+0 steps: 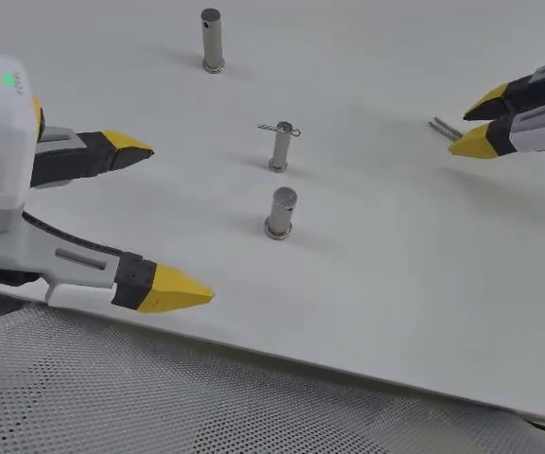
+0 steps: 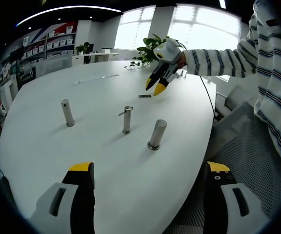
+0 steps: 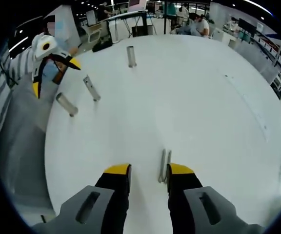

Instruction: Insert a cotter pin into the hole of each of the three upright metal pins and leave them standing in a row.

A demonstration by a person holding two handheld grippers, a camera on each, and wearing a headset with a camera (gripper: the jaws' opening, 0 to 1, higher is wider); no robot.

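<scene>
Three upright metal pins stand in a row on the white table: far pin [image 1: 212, 40], middle pin [image 1: 281, 148] and near pin [image 1: 280, 213]. A cotter pin [image 1: 280, 129] sits through the top of the middle pin. The other two holes look bare. My left gripper [image 1: 164, 218] is open, wide, left of the near pin [image 2: 156, 134] and apart from it. My right gripper [image 1: 466, 125] is open, narrowly, at the far right. Its tips are around loose cotter pin wire [image 3: 164, 165] lying flat on the table, close to one finger [image 3: 180, 170]. I cannot tell if they touch.
The table's front edge [image 1: 367, 374] runs close below the left gripper, with a grey mesh surface [image 1: 112, 397] beyond it. A striped sleeve [image 2: 228, 61] reaches in behind the right gripper [image 2: 157, 83]. Bare tabletop [image 1: 386, 246] lies between the pins and the right gripper.
</scene>
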